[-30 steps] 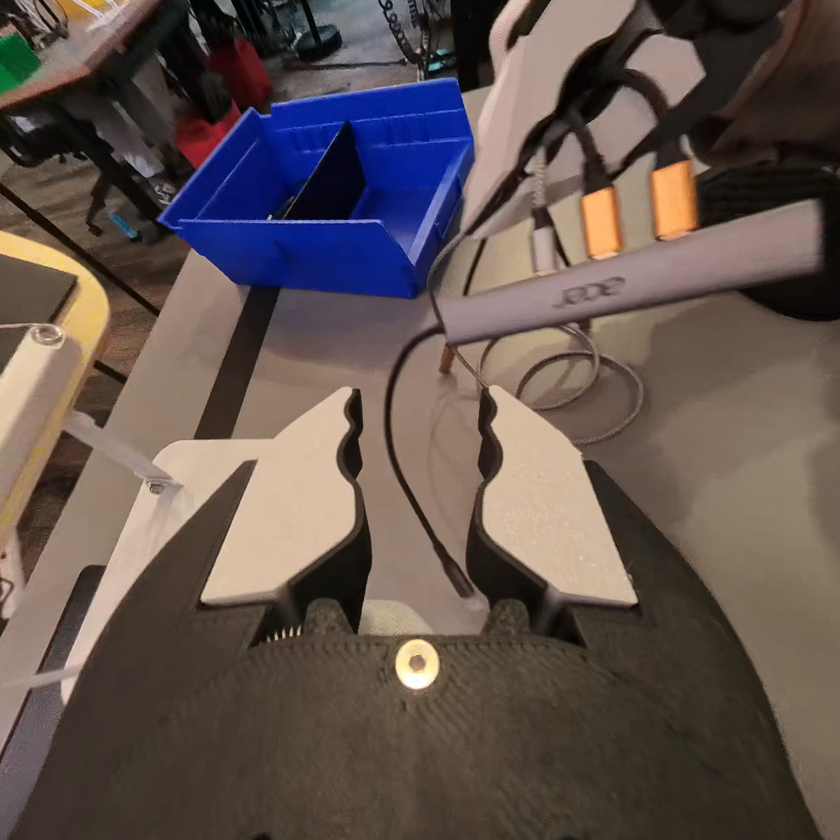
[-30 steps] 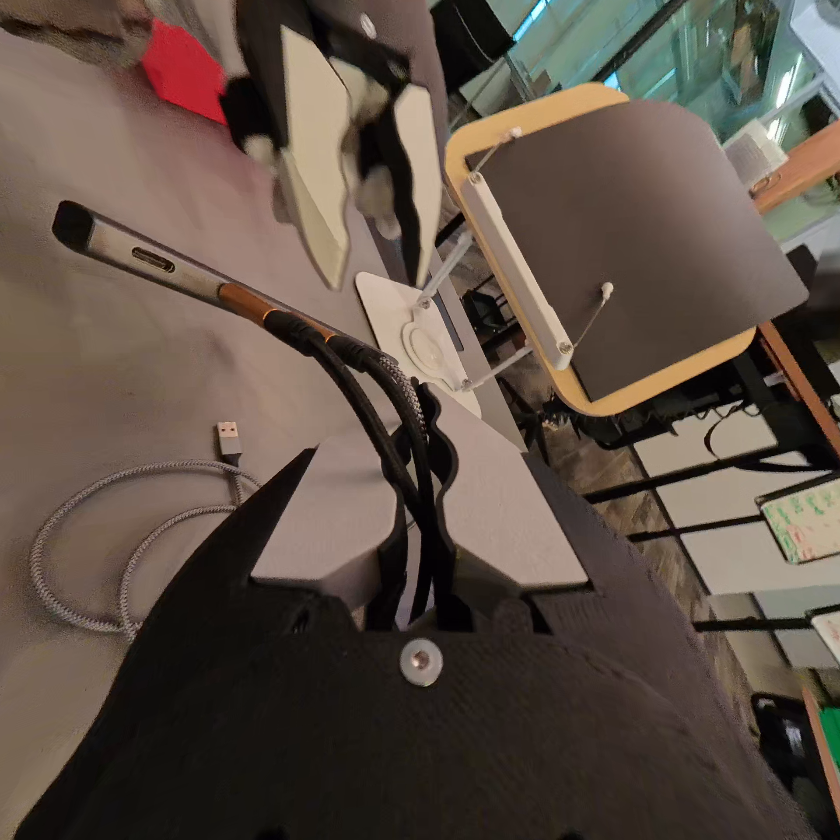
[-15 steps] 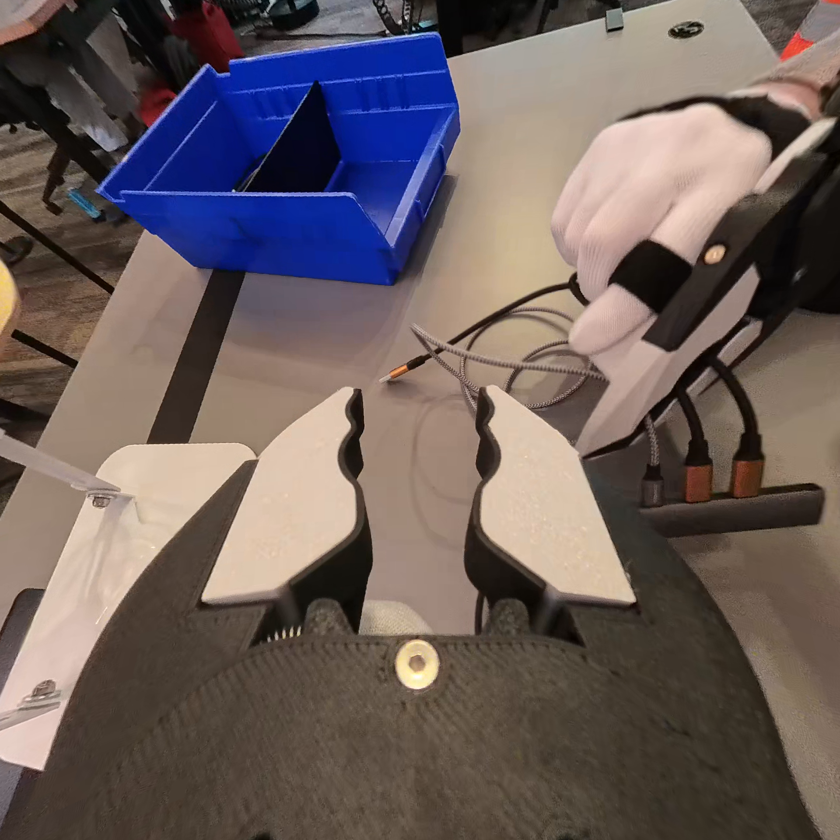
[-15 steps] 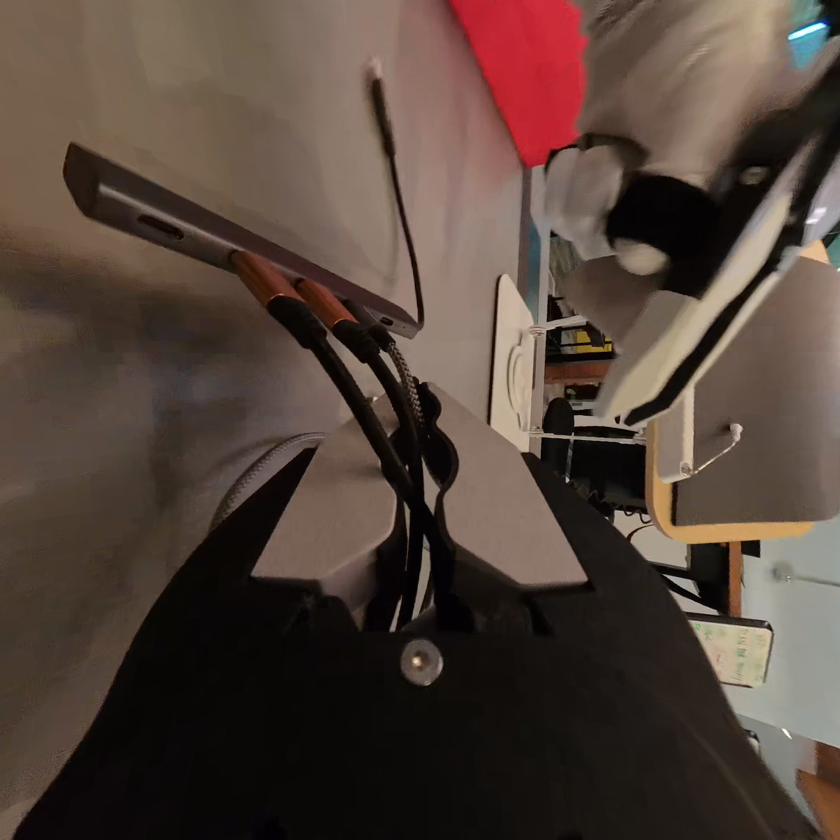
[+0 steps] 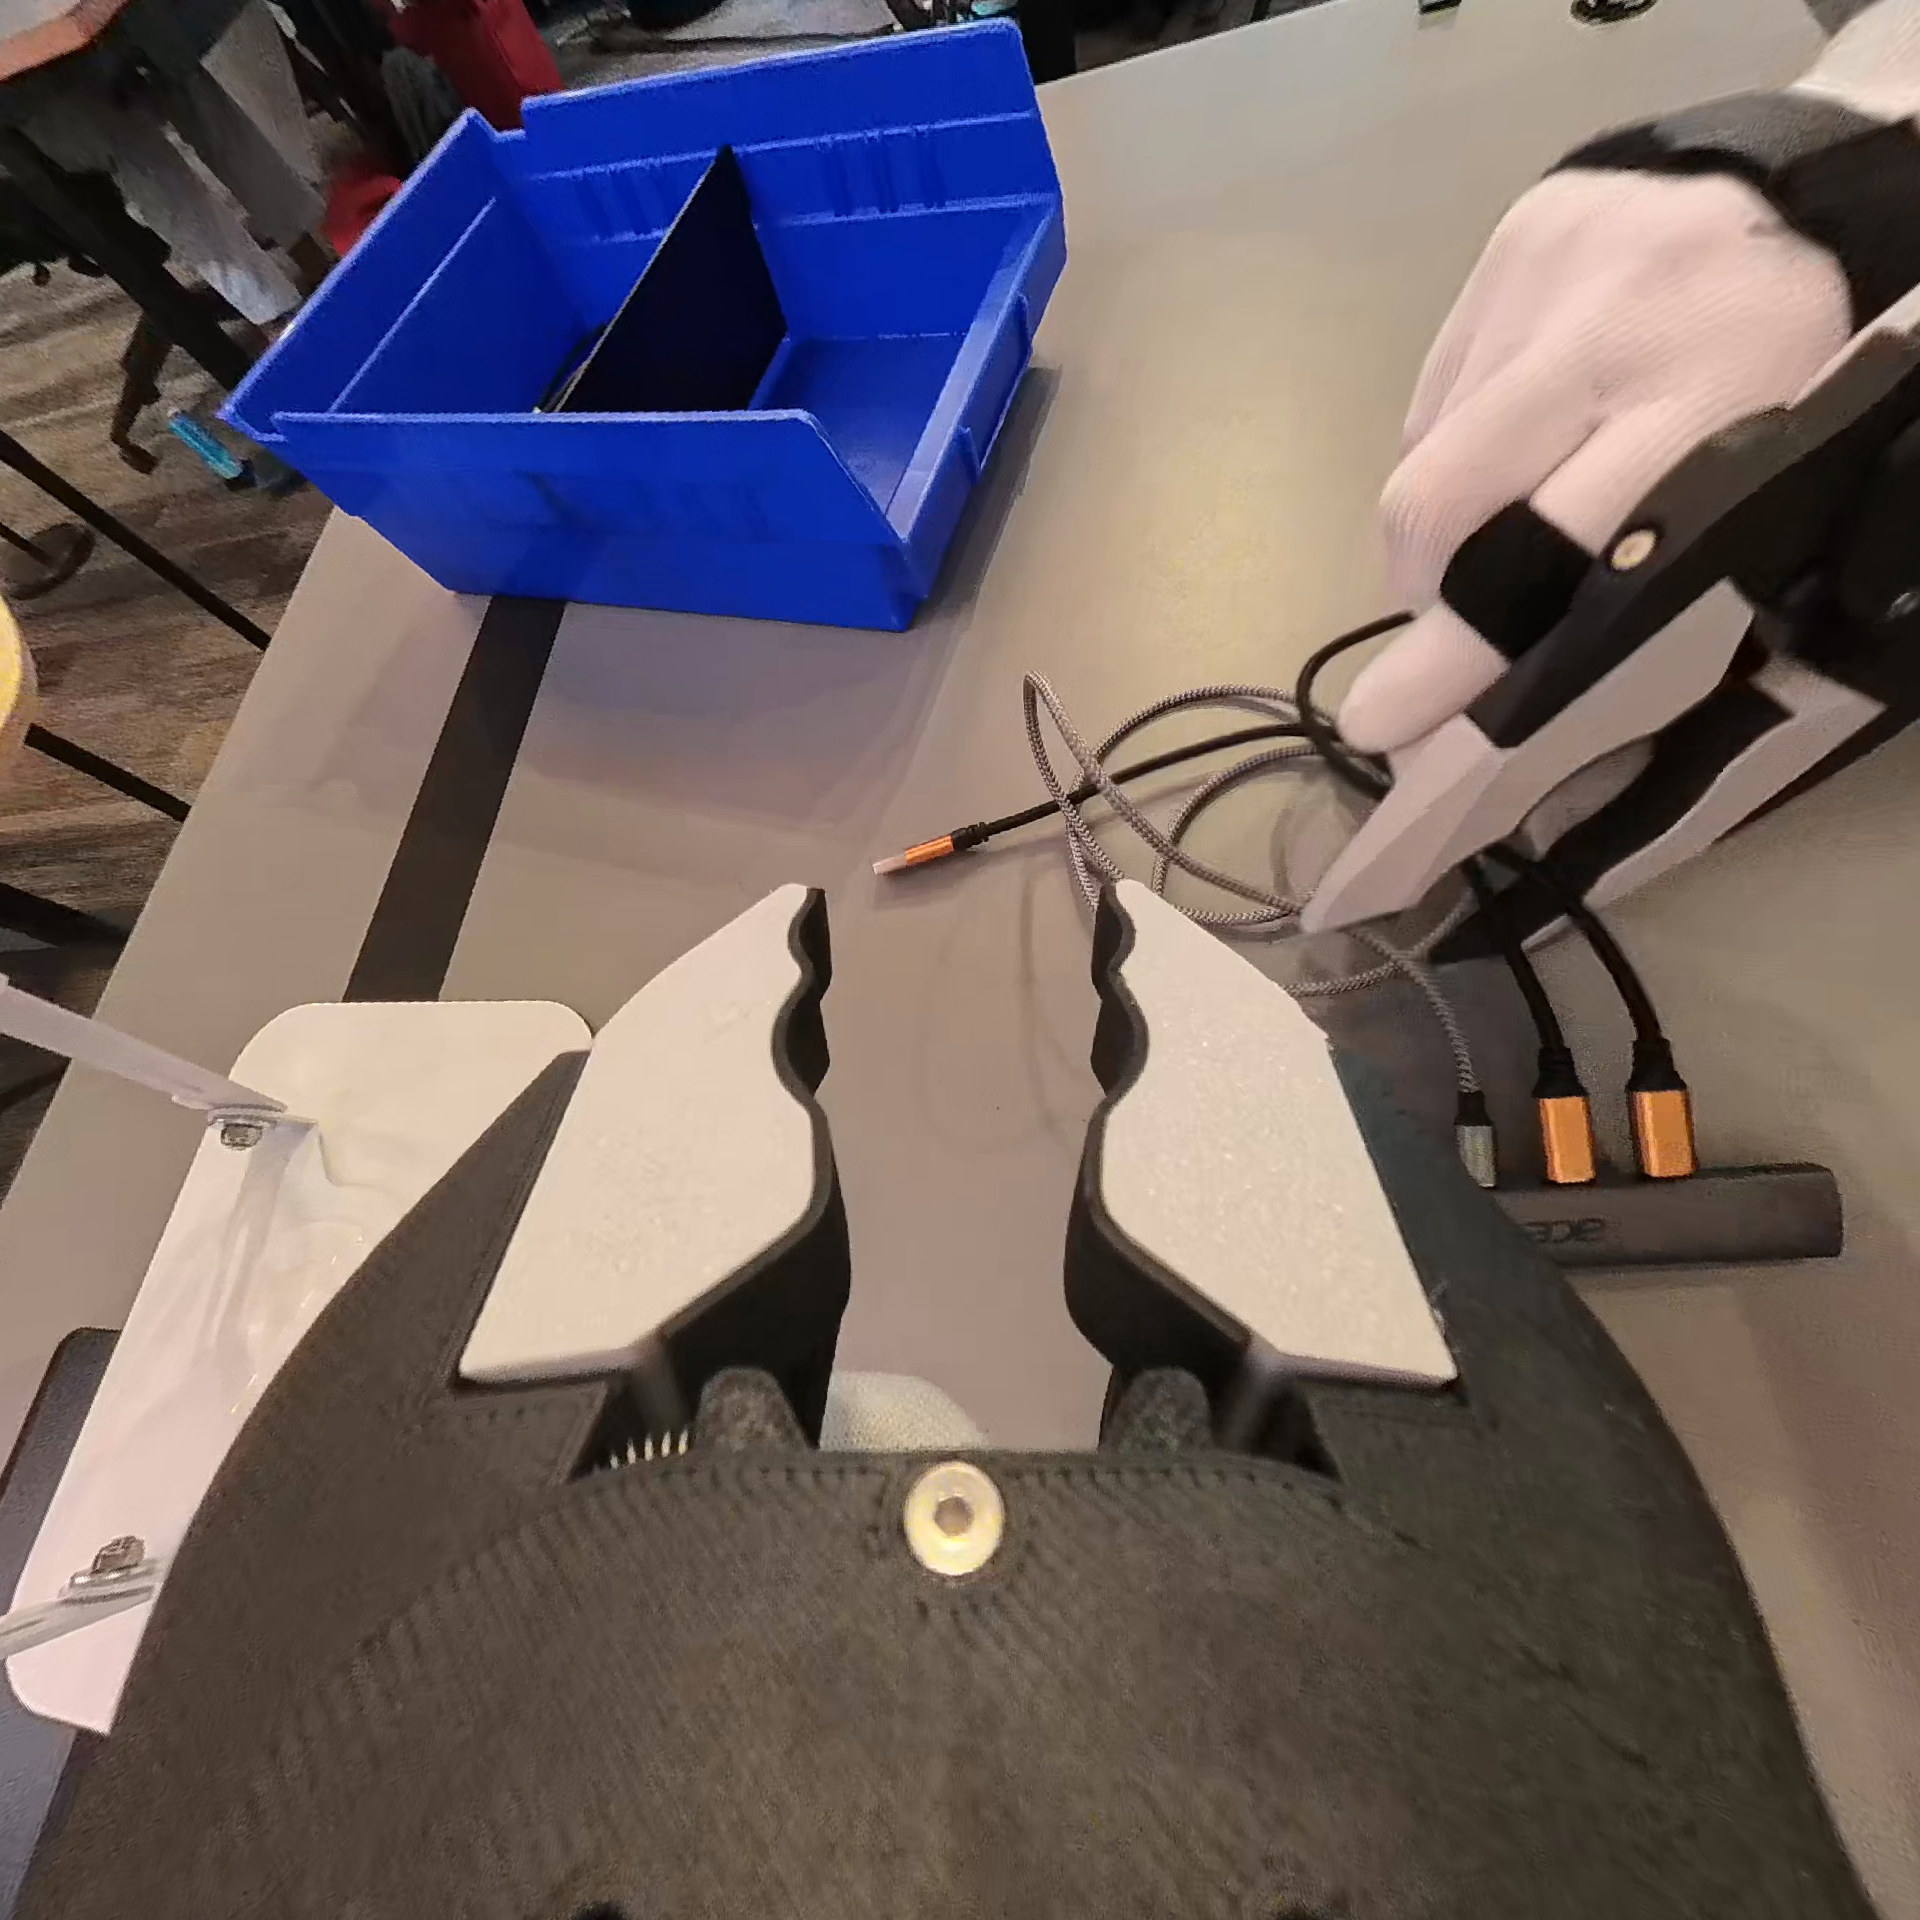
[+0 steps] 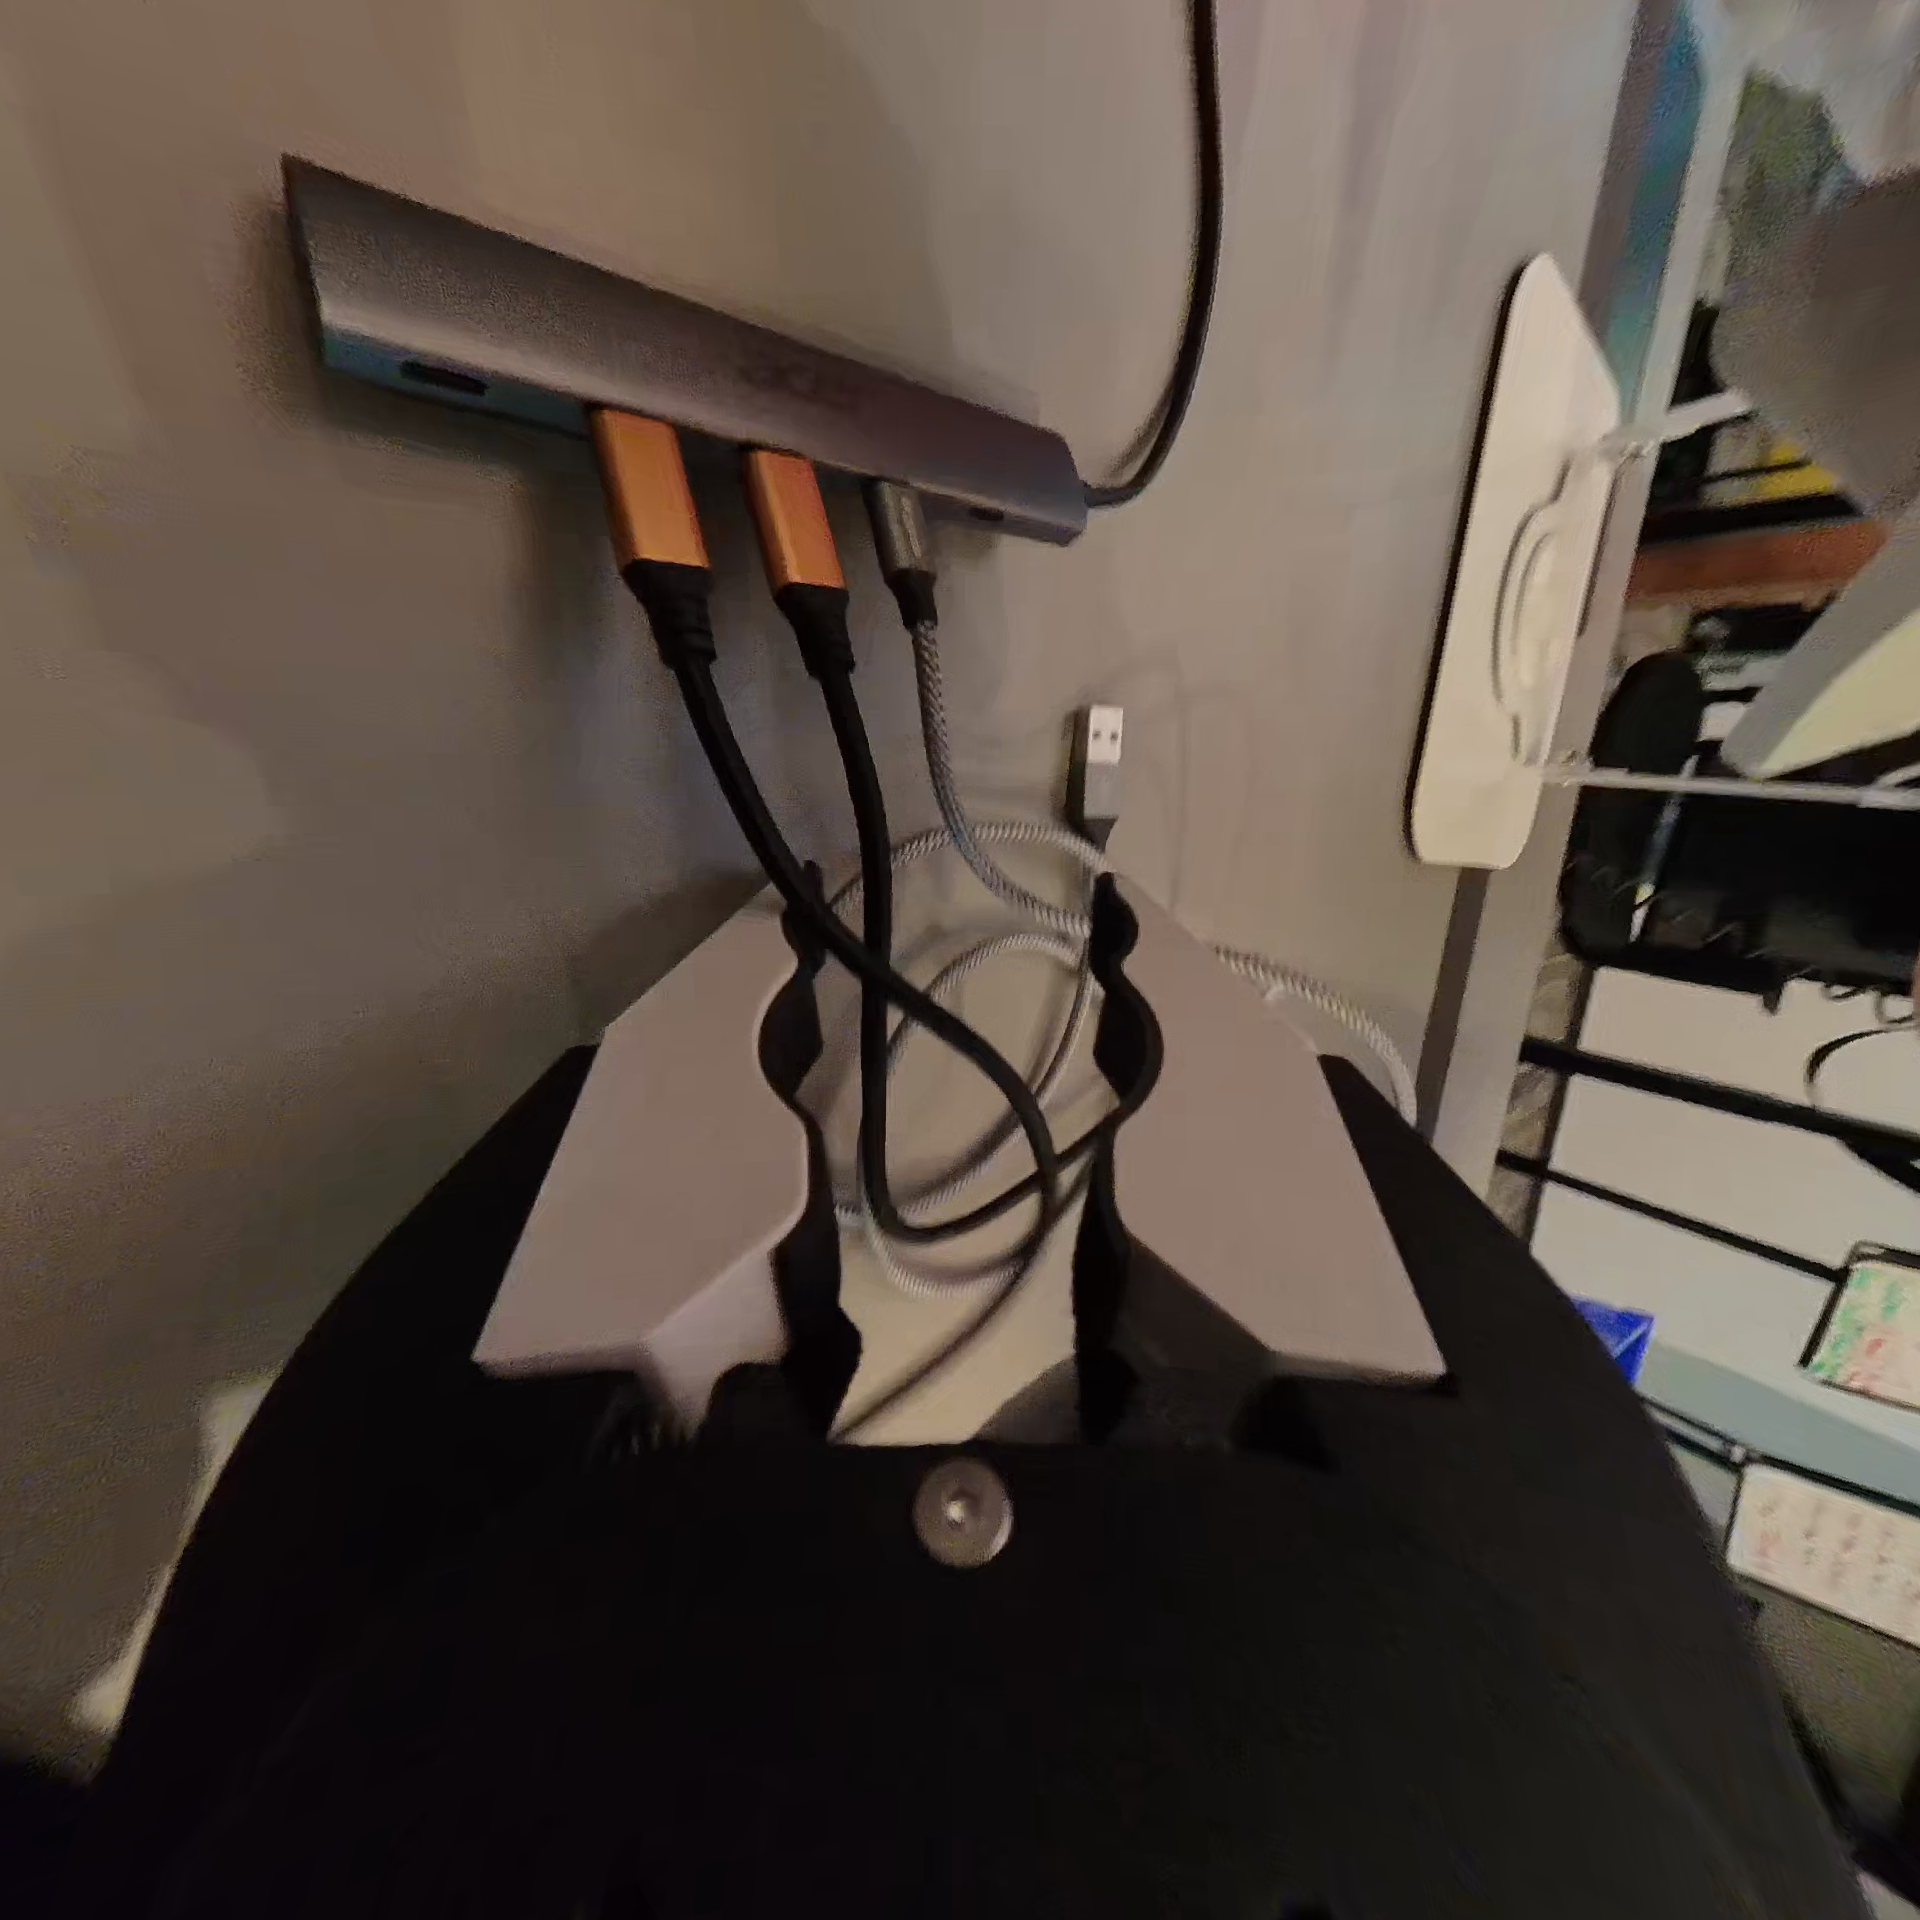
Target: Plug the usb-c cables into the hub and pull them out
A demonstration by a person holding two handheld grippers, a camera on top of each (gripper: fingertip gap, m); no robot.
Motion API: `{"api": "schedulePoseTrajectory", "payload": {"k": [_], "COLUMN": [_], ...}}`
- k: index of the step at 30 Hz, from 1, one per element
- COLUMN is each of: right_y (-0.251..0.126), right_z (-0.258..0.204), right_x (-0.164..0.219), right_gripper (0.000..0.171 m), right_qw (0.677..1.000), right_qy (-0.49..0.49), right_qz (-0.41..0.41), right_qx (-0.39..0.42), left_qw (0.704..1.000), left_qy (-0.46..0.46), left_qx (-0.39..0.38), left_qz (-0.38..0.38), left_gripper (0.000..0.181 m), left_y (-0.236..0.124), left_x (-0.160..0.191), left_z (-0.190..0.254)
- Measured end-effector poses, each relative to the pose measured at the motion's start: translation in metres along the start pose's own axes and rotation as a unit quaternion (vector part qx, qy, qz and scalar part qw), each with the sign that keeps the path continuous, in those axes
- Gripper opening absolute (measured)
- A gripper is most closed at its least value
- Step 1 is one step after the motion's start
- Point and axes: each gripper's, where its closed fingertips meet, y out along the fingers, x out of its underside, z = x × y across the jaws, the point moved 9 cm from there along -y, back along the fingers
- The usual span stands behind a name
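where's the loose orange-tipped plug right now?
The loose orange-tipped plug lies on the grey table in the left wrist view, just ahead of the left claw, left of the coiled braided cable and nearer than the blue bin.

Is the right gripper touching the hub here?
Apart. The right wrist view shows the right gripper open, its fingertips short of the hub, with cable lengths spanning the gap.

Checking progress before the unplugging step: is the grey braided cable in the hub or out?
In. Its grey plug sits seated in the hub, beside two orange plugs.
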Motion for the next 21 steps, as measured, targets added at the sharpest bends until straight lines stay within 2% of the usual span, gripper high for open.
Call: {"api": "schedulePoseTrajectory", "payload": {"k": [3, 6, 8, 10, 13, 14, 16, 19, 21], "right_y": [-0.018, -0.038, -0.048, -0.053, -0.042, -0.034, -0.018, 0.002, 0.01], "right_z": [0.001, 0.005, 0.014, 0.025, 0.032, 0.032, 0.025, 0.02, 0.023], "right_x": [0.01, 0.025, 0.036, 0.04, 0.041, 0.046, 0.059, 0.075, 0.079], "right_gripper": [0.062, 0.062, 0.064, 0.076, 0.098, 0.099, 0.118, 0.133, 0.134], "right_qw": [0.999, 0.991, 0.978, 0.948, 0.889, 0.879, 0.867, 0.841, 0.825], "right_qy": [0.031, 0.109, 0.192, 0.311, 0.449, 0.471, 0.489, 0.528, 0.552], "right_qz": [-0.025, -0.038, -0.039, -0.017, 0.022, 0.007, -0.033, -0.049, -0.045], "right_qx": [-0.029, -0.067, -0.068, -0.066, -0.085, -0.076, -0.093, -0.111, -0.116], "left_qw": [1.0, 1.0, 1.0, 1.0, 1.0, 1.0, 1.0, 1.0, 1.0], "left_qy": [-0.002, -0.002, -0.003, -0.005, -0.007, -0.007, -0.007, -0.006, -0.008], "left_qx": [-0.005, -0.01, -0.013, -0.016, -0.015, -0.015, -0.014, -0.014, -0.014], "left_qz": [-0.001, -0.001, -0.001, 0.0, 0.0, -0.001, -0.002, 0.0, 0.003], "left_gripper": [0.049, 0.049, 0.049, 0.049, 0.049, 0.049, 0.049, 0.049, 0.049], "left_y": [-0.001, -0.003, -0.004, -0.005, -0.004, -0.004, -0.004, -0.004, -0.005], "left_x": [0.0, 0.0, 0.0, 0.001, 0.002, 0.002, 0.002, 0.002, 0.002], "left_z": [-0.001, -0.003, -0.004, -0.005, -0.006, -0.006, -0.005, -0.006, -0.006]}}
